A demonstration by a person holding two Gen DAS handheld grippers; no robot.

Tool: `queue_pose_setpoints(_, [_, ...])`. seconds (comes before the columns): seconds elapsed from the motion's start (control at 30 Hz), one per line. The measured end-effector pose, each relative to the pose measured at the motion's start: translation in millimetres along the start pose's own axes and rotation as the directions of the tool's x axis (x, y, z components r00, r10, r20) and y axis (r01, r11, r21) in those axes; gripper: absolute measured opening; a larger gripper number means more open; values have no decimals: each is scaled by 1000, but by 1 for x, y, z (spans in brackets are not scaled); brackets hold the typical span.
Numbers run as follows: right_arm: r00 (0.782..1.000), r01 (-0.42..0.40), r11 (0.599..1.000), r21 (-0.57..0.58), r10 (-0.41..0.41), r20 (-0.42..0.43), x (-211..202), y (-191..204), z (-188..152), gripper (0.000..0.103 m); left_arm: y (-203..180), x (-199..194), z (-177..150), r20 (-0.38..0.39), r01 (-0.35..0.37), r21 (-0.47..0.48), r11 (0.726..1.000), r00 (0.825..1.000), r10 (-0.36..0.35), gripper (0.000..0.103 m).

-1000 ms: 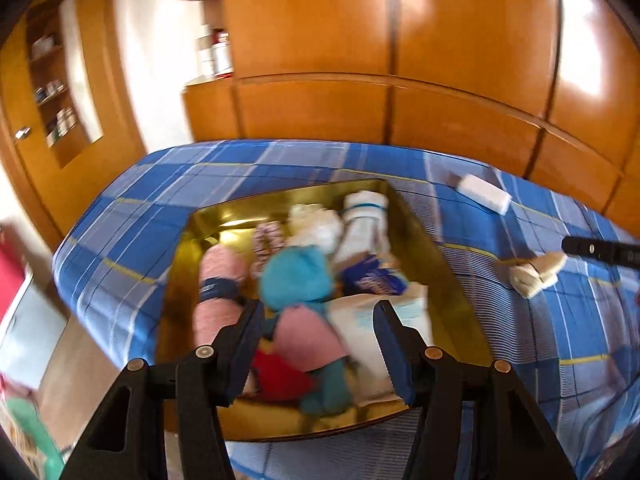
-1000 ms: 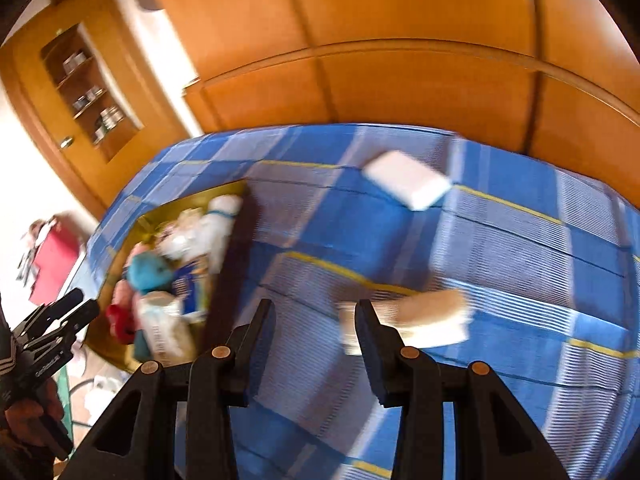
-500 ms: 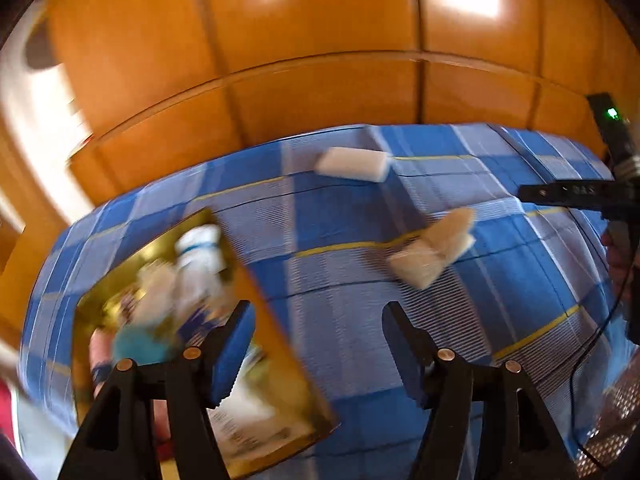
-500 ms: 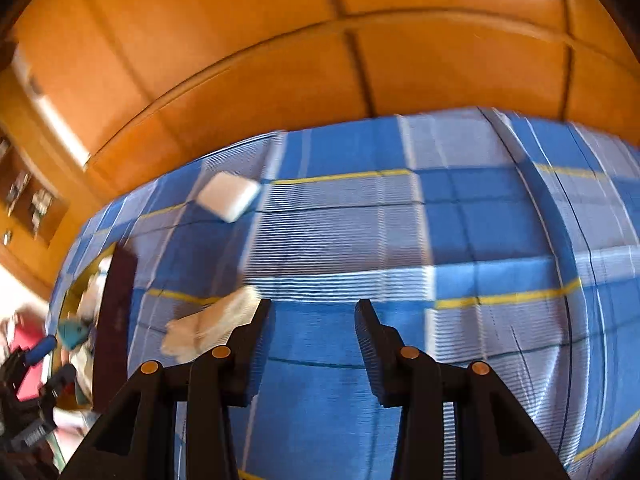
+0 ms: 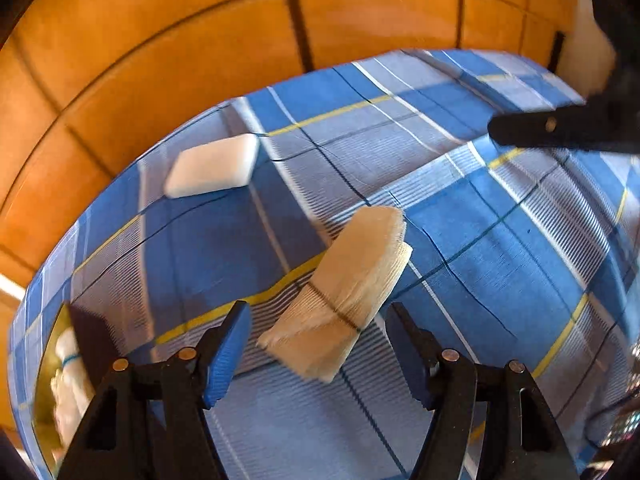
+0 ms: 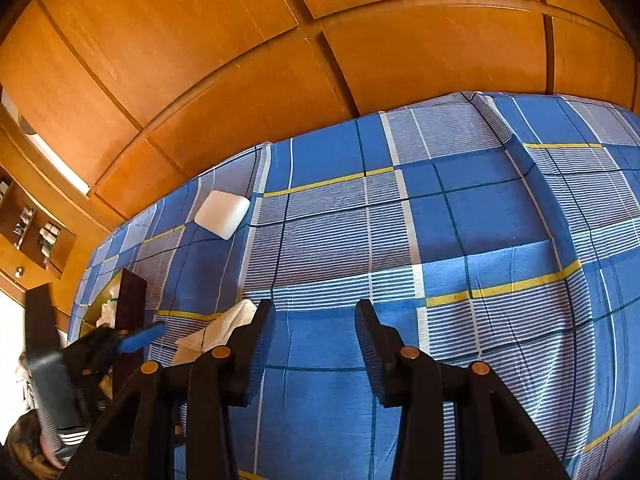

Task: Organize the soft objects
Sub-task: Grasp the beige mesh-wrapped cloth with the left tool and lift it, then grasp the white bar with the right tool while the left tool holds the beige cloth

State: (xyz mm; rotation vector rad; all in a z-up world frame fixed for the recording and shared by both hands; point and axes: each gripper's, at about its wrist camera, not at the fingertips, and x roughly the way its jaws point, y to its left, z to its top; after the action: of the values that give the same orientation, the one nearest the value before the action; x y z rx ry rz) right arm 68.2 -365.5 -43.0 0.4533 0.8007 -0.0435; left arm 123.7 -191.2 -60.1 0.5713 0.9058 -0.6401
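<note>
A cream folded cloth bundle (image 5: 348, 280) bound with a thin band lies on the blue plaid bedcover (image 5: 500, 260). My left gripper (image 5: 316, 312) points down at it. Its jaws are opening, and the near end of the bundle lies between the blue pads (image 5: 224, 356) without touching them. In the right wrist view the same bundle (image 6: 224, 328) shows at lower left, with the left gripper's pad (image 6: 140, 338) beside it. My right gripper (image 6: 316, 312) is open over bare cover, nothing between its fingers. A white rectangular pad (image 5: 212, 164) lies farther back.
A gold tray (image 5: 44, 380) holding several soft items sits at the left edge of the bed. Orange wooden wardrobe panels (image 6: 360, 60) stand behind the bed. The right gripper's black finger (image 5: 560, 128) reaches in at upper right of the left wrist view.
The left gripper swung right from above the gold tray to the cream bundle, and its jaws widened. The right gripper moved right, off the bundle, then held still.
</note>
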Motion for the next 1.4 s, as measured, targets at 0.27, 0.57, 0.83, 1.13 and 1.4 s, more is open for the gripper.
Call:
queue_pose_setpoints(0.27, [1000,-10,1000,29,10,15,-5,-4,2,41,0,28,13,-43,42,25,999,998,-41,68])
queue_pose_setpoints(0.57, [1000,13,1000,18,-13,10,-2,-3,0,41,1,9,-3,-7,113,-140,984,993,-115,45])
queue_pose_setpoints(0.83, [999,27,999,-24,-28,-34,12,1,-8,41,-35,-22,-63,30,72,-134,988,997,-69,47])
queue_pose_setpoints(1.13, [984,-65,974,-218,26,-177,46,47,-11,41,-36,-25,-81,108,76,-142,987,992,-61,47])
queue_pose_setpoints(1.4, [973,-125,861,-493,11,-229,99,132,44,53,-32,-24,-86,164,104,-156,982,983,-78,47])
